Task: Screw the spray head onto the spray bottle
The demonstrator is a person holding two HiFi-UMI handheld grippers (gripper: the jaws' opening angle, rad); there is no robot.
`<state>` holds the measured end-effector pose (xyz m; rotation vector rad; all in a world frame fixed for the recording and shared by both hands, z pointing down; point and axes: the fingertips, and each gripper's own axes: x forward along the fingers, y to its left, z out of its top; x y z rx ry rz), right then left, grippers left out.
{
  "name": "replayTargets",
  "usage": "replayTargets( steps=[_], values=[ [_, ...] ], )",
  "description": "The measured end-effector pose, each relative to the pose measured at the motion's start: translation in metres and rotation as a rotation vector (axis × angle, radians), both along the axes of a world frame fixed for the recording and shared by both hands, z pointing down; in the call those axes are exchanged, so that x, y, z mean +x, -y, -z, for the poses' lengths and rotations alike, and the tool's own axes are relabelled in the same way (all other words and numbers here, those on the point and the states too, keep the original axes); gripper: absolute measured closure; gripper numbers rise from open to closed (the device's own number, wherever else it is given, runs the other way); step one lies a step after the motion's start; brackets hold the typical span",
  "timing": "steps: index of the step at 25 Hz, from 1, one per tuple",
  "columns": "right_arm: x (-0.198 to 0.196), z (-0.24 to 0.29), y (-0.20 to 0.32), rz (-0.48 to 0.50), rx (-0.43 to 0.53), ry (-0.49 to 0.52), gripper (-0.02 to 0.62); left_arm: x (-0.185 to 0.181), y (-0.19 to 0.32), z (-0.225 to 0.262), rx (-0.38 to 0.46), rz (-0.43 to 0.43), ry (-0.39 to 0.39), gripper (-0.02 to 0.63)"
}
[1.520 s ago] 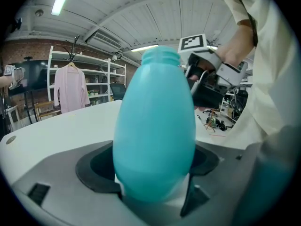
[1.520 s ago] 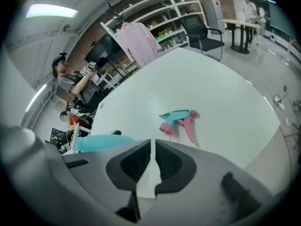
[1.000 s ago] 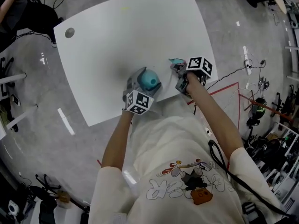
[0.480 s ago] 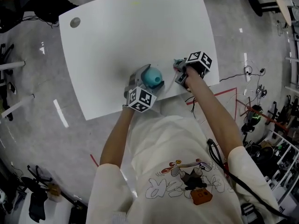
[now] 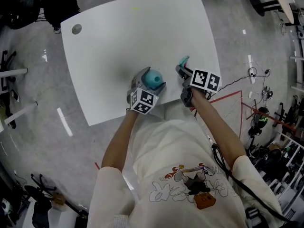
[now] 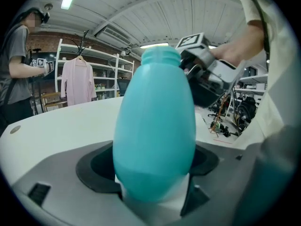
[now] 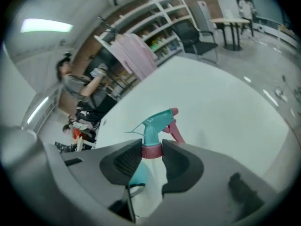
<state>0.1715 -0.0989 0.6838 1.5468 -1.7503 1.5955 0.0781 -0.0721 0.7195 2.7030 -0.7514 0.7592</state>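
Right tongs [image 5: 182, 71] rose from the counter [image 5: 118, 37], closing further on the spray head [image 7: 157, 121].
Left tongs [image 6: 154, 194] gripped the teal spray bottle [image 6: 155, 135] nearby.

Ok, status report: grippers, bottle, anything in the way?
Left gripper shut on teal spray bottle, neck open. Right gripper jaws just closed further, gripping spray head at its pink collar. Head not yet on bottle; nothing between them.

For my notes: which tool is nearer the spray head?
Right. The right tool, jaws just closing, grips the spray head by its collar; the left tool holds the bottle, apart.
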Motion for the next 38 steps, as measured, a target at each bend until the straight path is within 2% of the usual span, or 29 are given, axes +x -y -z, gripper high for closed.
replayTargets(
  steps=[2, 6, 10, 12, 14, 17, 22, 27, 29, 34, 38],
  values=[
    [-0.01, 0.046, 0.01, 0.113, 0.191, -0.029, 0.46, -0.001, 0.006, 0.012, 0.001, 0.002, 0.02, 0.198],
    [-0.022, 0.133, 0.018, 0.269, 0.472, -0.055, 0.46, 0.014, 0.009, 0.046, -0.016, -0.031, 0.028, 0.198],
    [-0.036, 0.219, 0.02, 0.327, 0.7, -0.024, 0.46, 0.023, 0.001, 0.062, -0.107, -0.11, 0.088, 0.198],
    [-0.039, 0.255, 0.02, 0.34, 0.796, -0.012, 0.46, 0.025, -0.002, 0.068, -0.115, -0.154, 0.134, 0.198],
    [-0.045, 0.285, 0.019, 0.37, 0.867, 0.006, 0.46, 0.025, -0.004, 0.077, -0.111, -0.186, 0.146, 0.197],
    [-0.058, 0.315, 0.015, 0.433, 0.926, 0.071, 0.46, 0.026, -0.014, 0.097, -0.127, -0.256, 0.126, 0.198],
    [-0.07, 0.333, 0.004, 0.531, 0.947, 0.162, 0.46, 0.034, -0.036, 0.139, -0.137, -0.423, 0.117, 0.197],
    [-0.083, 0.356, -0.029, 0.684, 0.995, 0.287, 0.46, 0.038, -0.056, 0.195, -0.177, -0.491, 0.028, 0.197],
    [-0.087, 0.369, -0.039, 0.757, 1.014, 0.336, 0.46, 0.038, -0.059, 0.223, -0.178, -0.519, 0.019, 0.196],
    [-0.106, 0.4, -0.044, 0.934, 1.061, 0.364, 0.46, 0.024, -0.048, 0.292, -0.188, -0.514, -0.005, 0.198],
    [-0.113, 0.413, -0.048, 1.004, 1.097, 0.368, 0.46, 0.018, -0.047, 0.322, -0.148, -0.49, 0.008, 0.198]
  ],
)
